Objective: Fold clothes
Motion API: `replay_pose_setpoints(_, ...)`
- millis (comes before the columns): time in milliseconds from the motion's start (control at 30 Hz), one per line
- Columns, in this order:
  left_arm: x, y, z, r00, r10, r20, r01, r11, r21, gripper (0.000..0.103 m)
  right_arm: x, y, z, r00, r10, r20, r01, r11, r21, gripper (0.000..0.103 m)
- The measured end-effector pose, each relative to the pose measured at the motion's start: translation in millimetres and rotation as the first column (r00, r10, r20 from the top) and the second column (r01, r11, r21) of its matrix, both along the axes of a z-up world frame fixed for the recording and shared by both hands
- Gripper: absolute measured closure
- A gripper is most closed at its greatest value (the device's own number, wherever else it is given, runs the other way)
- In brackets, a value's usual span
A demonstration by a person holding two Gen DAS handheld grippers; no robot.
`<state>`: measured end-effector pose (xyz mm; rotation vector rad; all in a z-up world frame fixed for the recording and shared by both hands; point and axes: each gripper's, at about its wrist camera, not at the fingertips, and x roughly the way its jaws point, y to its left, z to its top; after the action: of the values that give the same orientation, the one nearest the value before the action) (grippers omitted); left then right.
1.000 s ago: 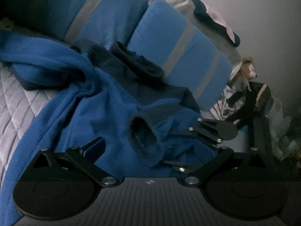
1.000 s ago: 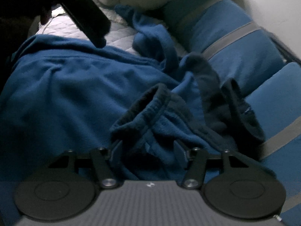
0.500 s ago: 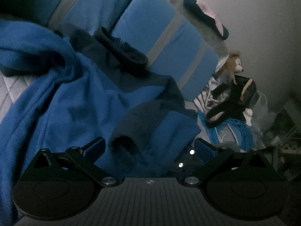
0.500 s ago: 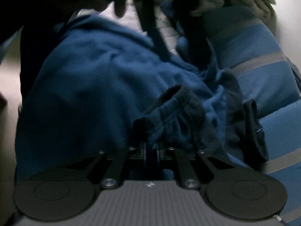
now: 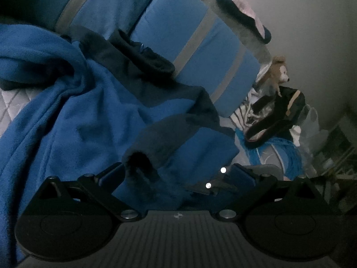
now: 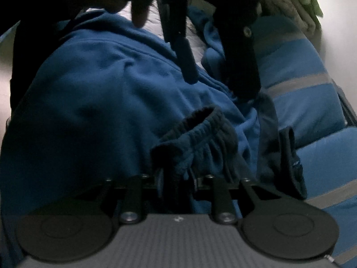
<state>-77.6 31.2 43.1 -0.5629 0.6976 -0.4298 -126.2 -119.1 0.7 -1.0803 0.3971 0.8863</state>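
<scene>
A blue fleece garment [image 5: 78, 122] [image 6: 100, 111] lies crumpled on the bed. Its dark navy sleeve cuff [image 5: 156, 143] [image 6: 200, 129] is bunched up at the front. My right gripper [image 6: 176, 178] pinches the cuff's edge with the fingers close together, and its jaws are opening slightly with the fabric still between them. In the left wrist view the right gripper [image 5: 209, 185] shows as dark metal under the sleeve. My left gripper [image 5: 176, 174] is open wide with the cuff lying loosely between its fingers. From the right wrist it hangs above the garment [image 6: 217, 84].
Two blue pillows with grey stripes [image 5: 196, 51] [image 6: 301, 67] lie behind the garment. A plush toy [image 5: 279, 69] and a heap of bags [image 5: 279, 116] sit at the right. Quilted bedcover [image 5: 13, 102] shows at the left. A person's fingers [image 6: 138, 11] are at the top.
The right gripper went from open around the cuff to pinched on its edge and shifted sideways. The left gripper swung in over the garment and stayed open.
</scene>
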Motion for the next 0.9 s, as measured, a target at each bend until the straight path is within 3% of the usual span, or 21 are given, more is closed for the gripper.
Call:
replay_pose_setpoints(167, -1, 1, 4, 1.000, 0.019, 0.006, -0.019, 1.000, -0.021, 0.000, 5, -3, 24, 0.993, -0.106, 0.051, 0.096, 0.982, 0.161, 0.090)
replay_pose_setpoints(300, 2, 5, -2, 1.000, -0.017, 0.001, 0.017, 0.984, -0.177, 0.000, 8, -2, 36, 0.983, -0.161, 0.087, 0.137, 0.961, 0.238, 0.090)
replay_pose_setpoints(400, 9, 13, -19, 0.996, -0.023, -0.083, -0.010, 0.928, -0.372, 0.000, 10, -1, 39, 0.977, -0.193, 0.087, 0.165, 0.951, 0.261, 0.090)
replay_pose_setpoints(500, 19, 17, -42, 0.982, -0.041, -0.185, -0.064, 0.848, -0.526, 0.000, 11, 1, 38, 0.975, -0.205, 0.082, 0.176, 0.947, 0.270, 0.090)
replay_pose_setpoints(633, 32, 15, -66, 0.958, -0.052, -0.283, -0.138, 0.779, -0.612, 0.000, 8, 4, 36, 0.976, -0.201, 0.087, 0.171, 0.947, 0.270, 0.090)
replay_pose_setpoints(767, 43, 15, -80, 0.941, -0.006, -0.338, -0.218, 0.753, -0.621, 0.001, -3, 6, 32, 0.982, -0.157, 0.103, 0.129, 0.963, 0.237, 0.090)
replay_pose_setpoints(800, 45, 16, -80, 0.939, 0.010, -0.343, -0.235, 0.748, -0.621, 0.003, -5, 6, 30, 0.984, -0.143, 0.103, 0.117, 0.967, 0.227, 0.090)
replay_pose_setpoints(867, 47, 17, -80, 0.937, 0.042, -0.348, -0.261, 0.746, -0.613, 0.024, -9, 5, 28, 0.987, -0.121, 0.105, 0.096, 0.973, 0.210, 0.090)
replay_pose_setpoints(900, 46, 18, -76, 0.939, 0.055, -0.339, -0.258, 0.767, -0.588, 0.043, -10, 4, 26, 0.987, -0.117, 0.107, 0.093, 0.974, 0.206, 0.090)
